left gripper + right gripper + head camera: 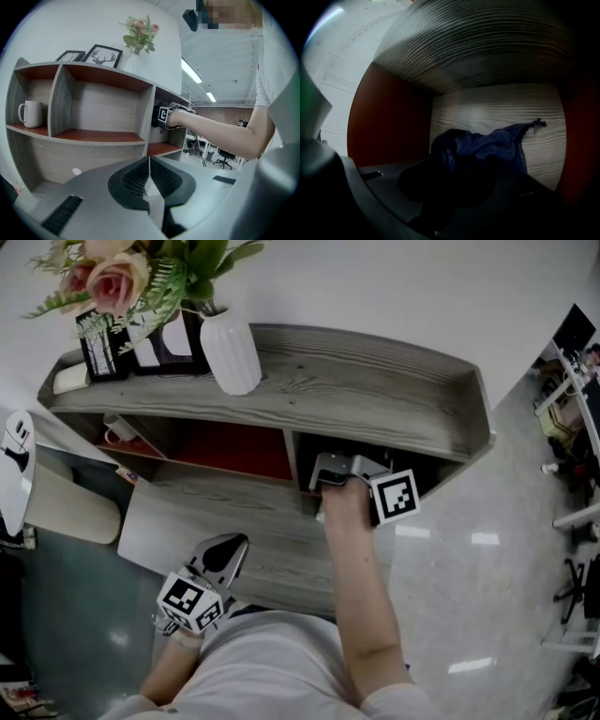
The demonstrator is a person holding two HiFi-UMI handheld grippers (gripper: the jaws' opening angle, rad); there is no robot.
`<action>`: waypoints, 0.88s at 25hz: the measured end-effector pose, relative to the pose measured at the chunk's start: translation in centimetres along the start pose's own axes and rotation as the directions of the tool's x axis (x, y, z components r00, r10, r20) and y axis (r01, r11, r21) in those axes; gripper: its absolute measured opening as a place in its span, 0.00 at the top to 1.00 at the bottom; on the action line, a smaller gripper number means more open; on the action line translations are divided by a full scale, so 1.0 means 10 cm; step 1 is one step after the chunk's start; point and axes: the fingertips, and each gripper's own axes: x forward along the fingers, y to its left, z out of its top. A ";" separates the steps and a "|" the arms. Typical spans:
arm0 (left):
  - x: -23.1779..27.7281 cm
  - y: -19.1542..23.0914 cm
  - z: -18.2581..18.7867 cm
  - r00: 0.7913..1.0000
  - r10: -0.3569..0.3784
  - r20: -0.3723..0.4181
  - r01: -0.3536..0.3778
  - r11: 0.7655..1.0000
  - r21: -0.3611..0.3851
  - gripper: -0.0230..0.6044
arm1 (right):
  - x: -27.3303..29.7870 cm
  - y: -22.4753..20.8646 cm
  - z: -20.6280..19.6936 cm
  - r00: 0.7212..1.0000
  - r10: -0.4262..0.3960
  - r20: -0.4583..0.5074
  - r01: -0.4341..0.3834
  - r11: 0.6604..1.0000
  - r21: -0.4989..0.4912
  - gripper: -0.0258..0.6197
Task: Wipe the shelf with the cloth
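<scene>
The grey wooden shelf point(375, 395) has red-lined compartments. My right gripper point(323, 479) reaches into the upper right compartment, where its tips are hidden by the shelf top. In the right gripper view its jaws point(450, 173) are shut on a bunched dark blue cloth point(487, 147), which lies against the compartment's pale wood back panel point(487, 112). My left gripper point(230, 554) hangs low in front of the shelf, near the person's body. Its jaws point(149, 176) are shut with nothing between them. From the left gripper view the right gripper point(161, 115) shows at the right compartment's mouth.
A white vase point(232, 352) of flowers and picture frames point(103, 348) stand on the shelf top. A white mug point(30, 114) sits in the upper left compartment. A lower grey ledge point(187, 512) juts out in front. Desks and chairs point(572, 381) stand at the right.
</scene>
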 end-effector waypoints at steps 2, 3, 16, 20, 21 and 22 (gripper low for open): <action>-0.01 0.01 -0.01 1.000 0.007 0.002 -0.007 1.000 -0.004 0.93 | 0.02 0.01 -0.12 0.999 0.007 -0.045 -0.007 1.000 -0.006 0.84; -0.02 0.01 -0.01 1.000 0.009 0.005 -0.009 1.000 -0.006 0.93 | 0.02 0.01 -0.18 0.998 0.009 -0.067 -0.010 1.000 -0.010 0.84; -0.05 -0.02 -0.01 0.999 0.035 0.004 -0.035 0.999 -0.012 0.93 | 0.03 -0.13 -0.89 0.918 0.003 -0.396 -0.025 0.998 -0.051 0.84; -0.05 -0.03 -0.01 0.999 0.037 0.004 -0.037 0.999 -0.011 0.93 | 0.00 -0.20 -0.98 0.891 -0.011 -0.454 -0.014 0.999 -0.052 0.84; -0.05 -0.03 -0.01 0.999 0.038 0.004 -0.038 0.999 -0.012 0.93 | 0.00 -0.21 -0.97 0.889 -0.017 -0.459 -0.017 0.998 -0.068 0.84; -0.04 -0.04 -0.01 0.999 0.038 0.003 -0.038 0.999 -0.011 0.93 | -0.01 -0.22 -0.96 0.891 -0.025 -0.454 -0.013 0.997 -0.080 0.84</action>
